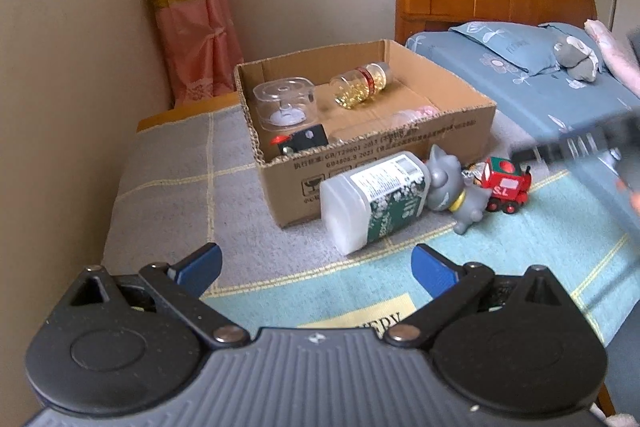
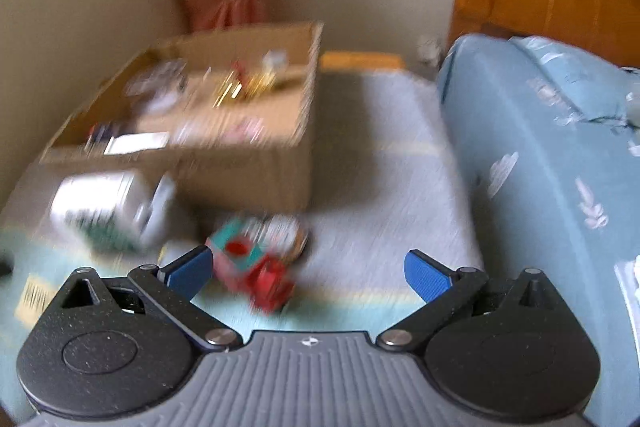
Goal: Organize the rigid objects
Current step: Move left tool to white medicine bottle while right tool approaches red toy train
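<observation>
With both our left gripper (image 1: 316,263) and right gripper (image 2: 308,269) spread wide and holding nothing, the red toy train (image 2: 266,273) lies just ahead between our right jaws, while the cardboard box (image 1: 376,163) sits farther ahead of our left jaws.

A rug (image 1: 168,203) in grey and pale blue squares carries everything. On it stands an open cardboard box (image 1: 384,163). Touching the box's front, a white bottle (image 1: 372,199) lies on its side, a grey cat figure (image 1: 456,187) against its cap, a red toy train (image 1: 506,185) just beside the cat.
</observation>
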